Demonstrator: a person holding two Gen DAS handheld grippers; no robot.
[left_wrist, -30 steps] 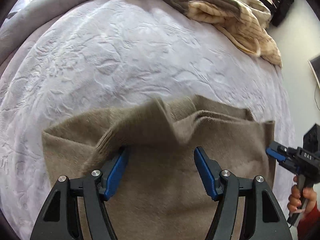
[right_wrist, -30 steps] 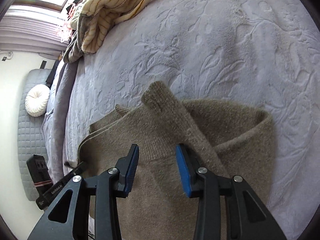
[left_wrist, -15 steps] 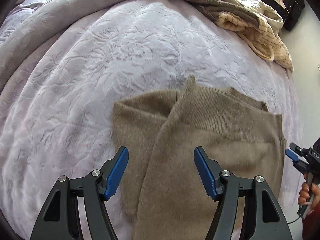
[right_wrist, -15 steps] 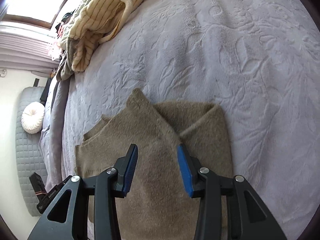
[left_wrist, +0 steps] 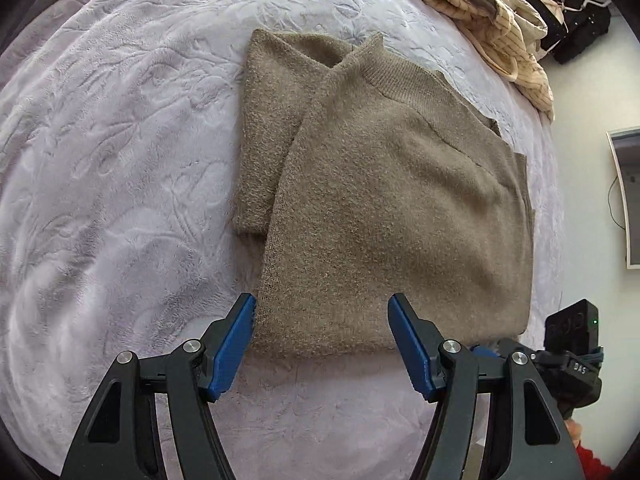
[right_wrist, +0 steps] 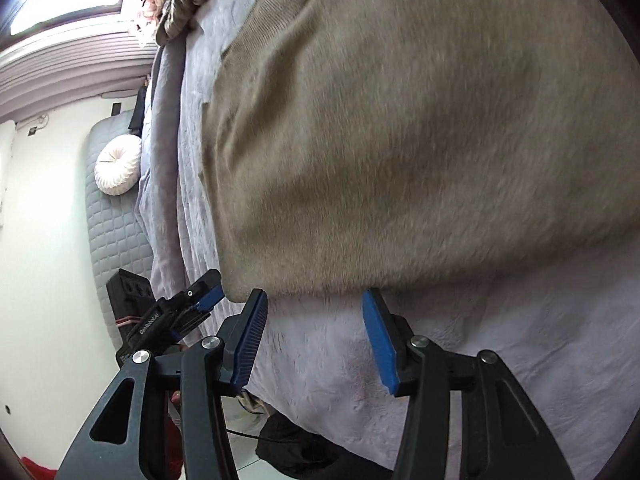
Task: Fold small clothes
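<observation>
A taupe knit sweater (left_wrist: pixel 384 200) lies folded on the lavender bedspread (left_wrist: pixel 120 160), one sleeve folded across its left side. My left gripper (left_wrist: pixel 322 316) is open and empty, hovering at the sweater's near hem. My right gripper (right_wrist: pixel 314 304) is open and empty, low at the near edge of the sweater (right_wrist: pixel 400 140), which fills that blurred view. The right gripper also shows in the left wrist view (left_wrist: pixel 496 350), at the sweater's lower right corner. The left gripper shows in the right wrist view (right_wrist: pixel 200 294).
A heap of cream striped and olive clothes (left_wrist: pixel 488 20) lies at the far right of the bed. A grey quilted headboard (right_wrist: pixel 108 216) with a round white cushion (right_wrist: pixel 118 170) stands to the left. The bed's edge is near my right gripper.
Both grippers have pulled back toward the near hem. The right gripper dropped low and close to the sweater's edge. The sweater now lies flat with its sleeve folded over.
</observation>
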